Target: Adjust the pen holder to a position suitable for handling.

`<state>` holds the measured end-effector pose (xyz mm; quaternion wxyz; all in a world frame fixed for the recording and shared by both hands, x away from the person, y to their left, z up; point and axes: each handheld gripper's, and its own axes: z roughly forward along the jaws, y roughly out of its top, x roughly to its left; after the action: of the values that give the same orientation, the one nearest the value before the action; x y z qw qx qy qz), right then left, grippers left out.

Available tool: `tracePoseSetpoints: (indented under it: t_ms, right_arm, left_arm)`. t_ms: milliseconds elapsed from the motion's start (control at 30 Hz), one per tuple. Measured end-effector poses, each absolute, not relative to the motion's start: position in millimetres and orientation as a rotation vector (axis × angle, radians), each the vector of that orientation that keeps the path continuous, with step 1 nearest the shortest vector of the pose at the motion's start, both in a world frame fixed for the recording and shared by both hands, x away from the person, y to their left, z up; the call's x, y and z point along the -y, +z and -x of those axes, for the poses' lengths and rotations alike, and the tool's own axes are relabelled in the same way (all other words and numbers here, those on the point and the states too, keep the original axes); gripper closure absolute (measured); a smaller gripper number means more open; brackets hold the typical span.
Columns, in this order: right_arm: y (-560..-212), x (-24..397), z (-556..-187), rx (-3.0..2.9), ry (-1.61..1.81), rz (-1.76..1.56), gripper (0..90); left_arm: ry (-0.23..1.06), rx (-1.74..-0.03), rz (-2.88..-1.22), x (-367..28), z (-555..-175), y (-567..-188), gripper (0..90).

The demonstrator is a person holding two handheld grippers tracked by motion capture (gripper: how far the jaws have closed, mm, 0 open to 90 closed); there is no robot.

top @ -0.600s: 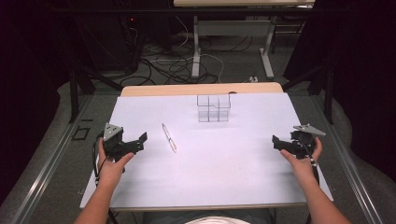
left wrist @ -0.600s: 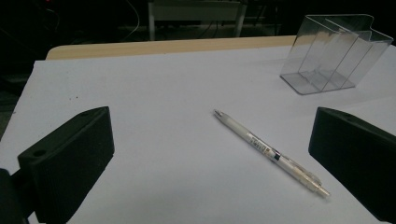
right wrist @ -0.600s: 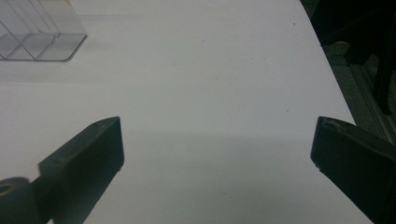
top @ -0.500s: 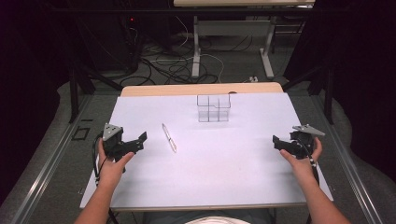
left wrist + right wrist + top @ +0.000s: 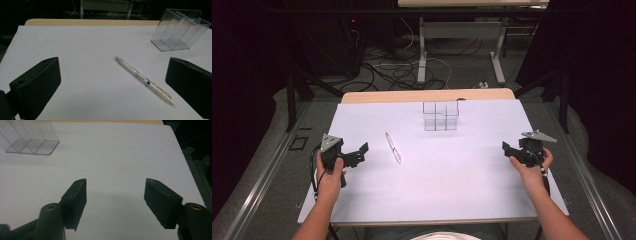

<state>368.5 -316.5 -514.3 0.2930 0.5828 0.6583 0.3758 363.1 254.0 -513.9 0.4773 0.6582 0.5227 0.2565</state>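
Observation:
A white pen [image 5: 393,147] [image 5: 143,80] lies flat on the white table top [image 5: 437,190], left of centre, its tip pointing away. Behind it stands a clear plastic holder [image 5: 441,116] [image 5: 178,30] [image 5: 30,137] with several compartments, upright and holding nothing. My left gripper [image 5: 357,154] [image 5: 112,62] hovers low at the table's left, open wide, with the pen ahead of its jaws and apart from them. At the right edge my right gripper [image 5: 508,151] [image 5: 115,181] stands open over bare table, nothing between its jaws.
The table's wooden back edge [image 5: 427,95] runs just behind the holder. Beyond it are a dark floor with loose cables [image 5: 402,70] and the legs of another table [image 5: 422,55]. Metal rails [image 5: 262,180] flank the table on both sides.

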Motion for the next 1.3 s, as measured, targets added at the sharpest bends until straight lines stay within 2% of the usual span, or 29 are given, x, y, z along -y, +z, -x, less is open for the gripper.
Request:
tracePoseSetpoints:
  t_ms: [100, 600, 967, 1300]
  right_arm:
    - [-509.1, 314.4, -369.7, -1.792, 1.032, -1.553, 43.7]
    - [-469.6, 269.5, -400.6, -1.958, 1.028, -1.400, 43.4]
    - [-437.9, 244.5, -429.3, -2.031, 0.993, -1.408, 58.4]
    - [-422.8, 223.1, -455.0, -2.070, 0.985, -1.377, 64.7]
  left_arm:
    - [0.636, -1.272, -1.609, -255.0, -363.3, -513.5, 0.1]
    - [0.635, -1.263, -1.608, -254.3, -363.6, -513.1, 0.1]
    - [0.639, -1.261, -1.611, -254.1, -363.8, -513.7, 0.1]
    - [0.628, -1.260, -1.626, -254.1, -363.8, -514.0, 0.1]
